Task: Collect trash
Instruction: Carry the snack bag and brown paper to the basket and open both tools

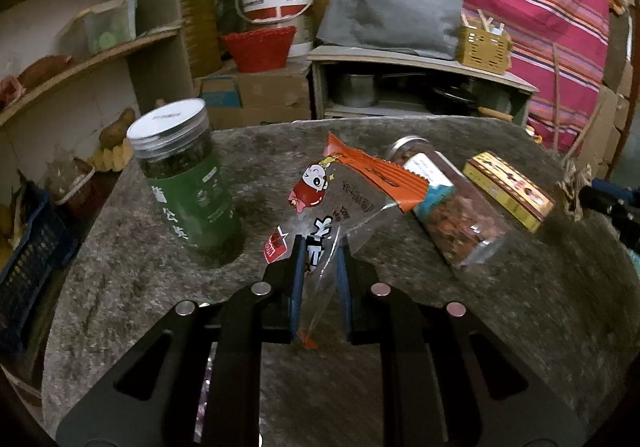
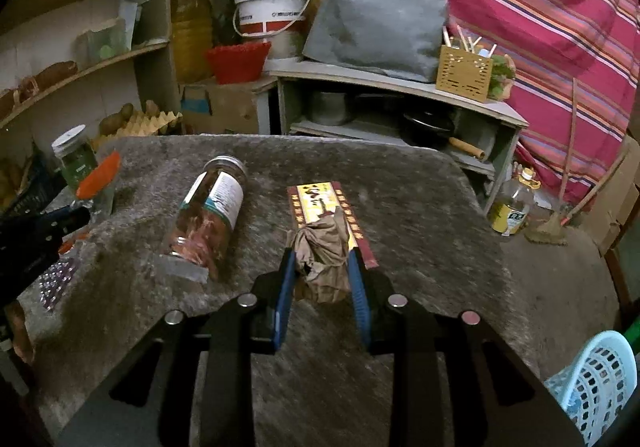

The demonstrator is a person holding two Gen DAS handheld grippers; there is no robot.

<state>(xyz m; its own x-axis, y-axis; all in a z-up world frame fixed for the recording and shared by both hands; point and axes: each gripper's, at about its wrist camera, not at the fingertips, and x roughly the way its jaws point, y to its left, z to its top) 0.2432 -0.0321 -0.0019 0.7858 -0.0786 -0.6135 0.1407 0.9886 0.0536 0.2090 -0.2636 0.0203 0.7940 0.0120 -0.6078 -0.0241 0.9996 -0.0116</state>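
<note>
My left gripper [image 1: 319, 247] is shut on a clear plastic snack wrapper [image 1: 340, 199] with an orange top strip and a cartoon print; the wrapper hangs above the grey fuzzy table [image 1: 160, 307]. In the right wrist view my right gripper [image 2: 322, 259] is shut on a crumpled brown paper wad [image 2: 322, 263], lifted over the table [image 2: 420, 227]. The same wad [image 1: 576, 187] shows at the right edge of the left wrist view. The left gripper with the wrapper [image 2: 98, 177] appears at the left edge of the right wrist view.
On the table stand a green-labelled jar [image 1: 184, 183], a glass jar lying on its side [image 2: 212, 215] and a flat yellow and red box [image 2: 324, 215]. A pale blue mesh basket [image 2: 600, 379] sits low at the right. Shelves, a white bucket [image 2: 272, 11] and a cabinet stand behind.
</note>
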